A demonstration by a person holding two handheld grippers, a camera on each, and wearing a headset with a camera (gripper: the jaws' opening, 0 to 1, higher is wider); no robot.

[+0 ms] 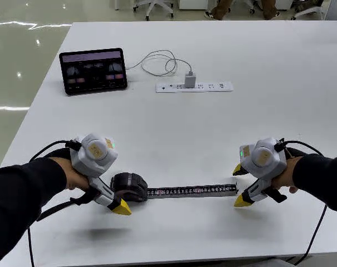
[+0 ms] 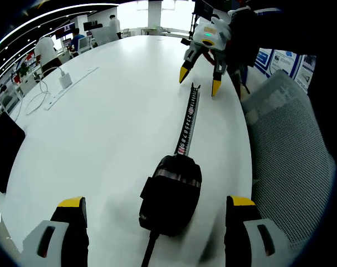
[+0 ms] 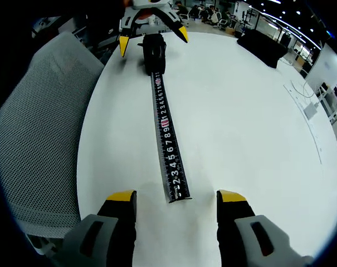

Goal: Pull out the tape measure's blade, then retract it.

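A black tape measure case (image 1: 129,186) lies on the white table (image 1: 213,128), its blade (image 1: 191,191) pulled out flat toward the right. My left gripper (image 1: 119,201) stands open around the case (image 2: 171,193), jaws on either side, not touching. My right gripper (image 1: 239,185) is open at the blade's free end (image 3: 178,194), which lies between its jaws on the table. The blade (image 3: 165,130) runs straight to the case (image 3: 155,52), where the left gripper (image 3: 152,34) stands. From the left gripper view the blade (image 2: 189,119) reaches out to the right gripper (image 2: 199,78).
A tablet (image 1: 93,70) stands at the back left. A white power strip (image 1: 195,86) with a charger and cable (image 1: 157,62) lies mid-back. A mesh chair (image 3: 43,122) sits off the table's near edge. People sit in the far background.
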